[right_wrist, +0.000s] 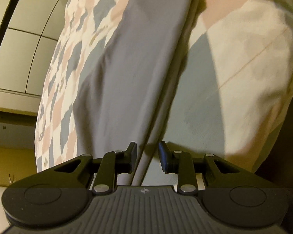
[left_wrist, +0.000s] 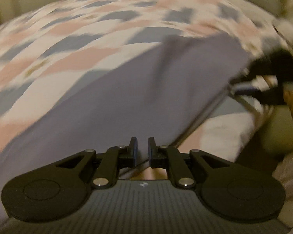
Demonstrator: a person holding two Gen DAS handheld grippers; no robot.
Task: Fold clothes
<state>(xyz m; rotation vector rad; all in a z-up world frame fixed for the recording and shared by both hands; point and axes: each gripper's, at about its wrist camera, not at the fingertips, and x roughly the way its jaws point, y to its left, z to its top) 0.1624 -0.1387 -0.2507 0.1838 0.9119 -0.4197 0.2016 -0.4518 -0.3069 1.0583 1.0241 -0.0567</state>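
Lavender-grey cloth is running right up between the fingers of my left gripper (left_wrist: 142, 149), whose blue pads are sitting close together with a narrow slit left between them. The hemmed edge of the garment (left_wrist: 117, 89) is passing through that slit, so I am pinching it by its edge, though I cannot tell how firmly. Beyond the fingertips the plain fabric is spreading away to the left and ahead, lying over a patterned bedspread (left_wrist: 72, 29) of pink, grey-blue and white patches. Farther to the right, blurred, my right gripper (left_wrist: 242, 83) is sitting at the far corner of the same garment.

In the right wrist view, my right gripper (right_wrist: 147, 156) is standing with a wider gap. The garment's (right_wrist: 130, 58) folded edge is passing through that gap beside the left finger (right_wrist: 131, 154), while the right finger (right_wrist: 164, 158) is standing apart from it. I cannot tell whether this gripper is actually holding the cloth. Past the fingertips the garment is stretching away in a long band, with the bedspread (right_wrist: 244, 58) on both sides. Far left, pale wall panels (right_wrist: 19, 39) are showing.
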